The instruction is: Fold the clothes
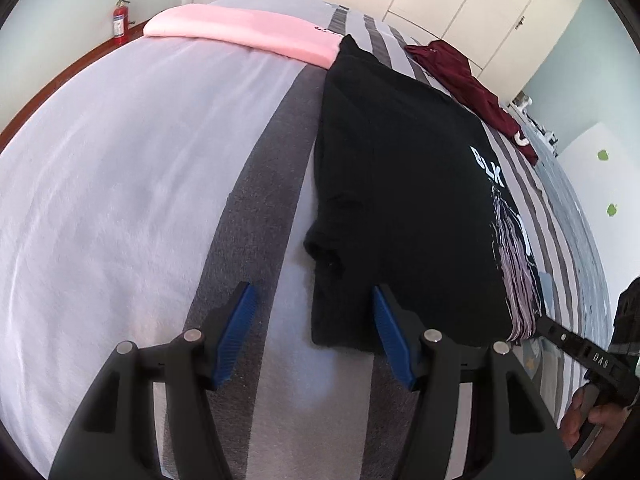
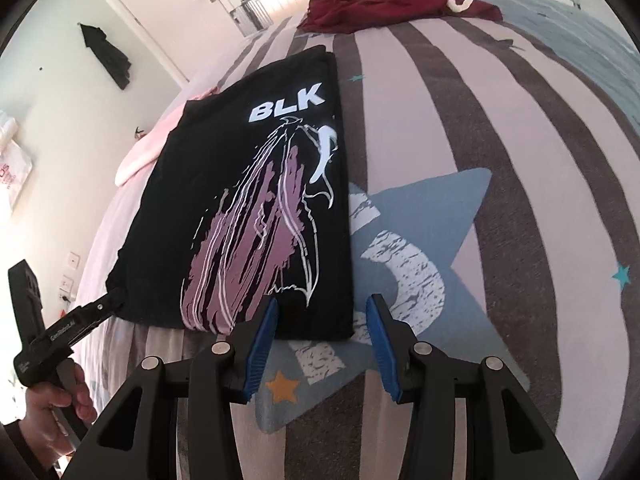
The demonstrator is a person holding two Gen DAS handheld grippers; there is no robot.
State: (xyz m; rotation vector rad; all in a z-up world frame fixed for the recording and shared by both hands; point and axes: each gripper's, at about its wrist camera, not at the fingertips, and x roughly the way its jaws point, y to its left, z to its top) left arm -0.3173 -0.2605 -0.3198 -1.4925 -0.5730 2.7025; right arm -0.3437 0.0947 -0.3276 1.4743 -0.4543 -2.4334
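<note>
The striped bed (image 2: 460, 128) carried everything: the black shirt (image 2: 256, 184) lay on it as a long narrow panel, sides apparently turned in, a pink garment (image 1: 240, 32) flat beyond it and a maroon garment (image 2: 384, 8) crumpled farther off. Both left gripper (image 1: 312, 320) and right gripper (image 2: 322, 328) hovered at the shirt's near edge, jaws spread and empty. Risk: a one-layer pinch there would likely drag the tucked sleeve (image 1: 326, 248) loose and skew the panel.

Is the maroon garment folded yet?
No, the maroon garment lies crumpled at the far end of the bed, beyond the folded black shirt.
</note>
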